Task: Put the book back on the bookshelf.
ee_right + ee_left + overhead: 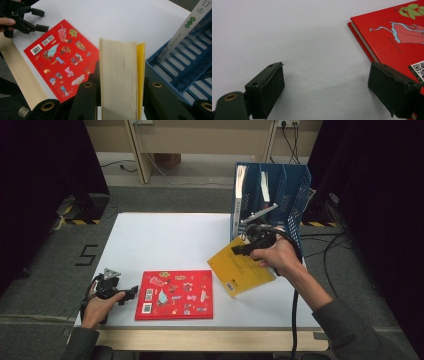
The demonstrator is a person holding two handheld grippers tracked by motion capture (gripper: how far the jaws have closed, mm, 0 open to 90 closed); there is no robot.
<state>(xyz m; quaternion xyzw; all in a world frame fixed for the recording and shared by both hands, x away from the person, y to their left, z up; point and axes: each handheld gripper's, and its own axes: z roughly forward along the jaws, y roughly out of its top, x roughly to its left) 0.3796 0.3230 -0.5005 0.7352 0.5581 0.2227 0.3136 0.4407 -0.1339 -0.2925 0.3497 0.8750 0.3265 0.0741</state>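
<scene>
- High view, at the tabletop's point(165, 235) front left corner: the left gripper point(131, 292) lies low over the white surface in the person's left hand point(97, 307), its tips pointing toward the red book point(175, 294).
- Left gripper view: its two black jaws stand wide apart with only bare white surface between them; the right-hand jaw sits just in front of the red book's point(397, 37) corner, and I cannot tell whether it touches.
- The red book lies flat near the tabletop's front edge, about midway along it, cover up and showing small pictures and code squares.
- Right of it, toward the tabletop's right edge, the yellow book point(240, 270) is tilted, its lower corner close to the surface and its upper end in the right gripper point(240, 249), held by the person's right hand point(275, 257).
- Right gripper view: the jaws press on both sides of the yellow book point(120, 80), page edge toward the camera, yellow cover on the right.
- The blue file rack point(280, 195) stands at the tabletop's far right corner, just beyond the right gripper, with a grey-white book point(241, 182) upright in its left compartment.
</scene>
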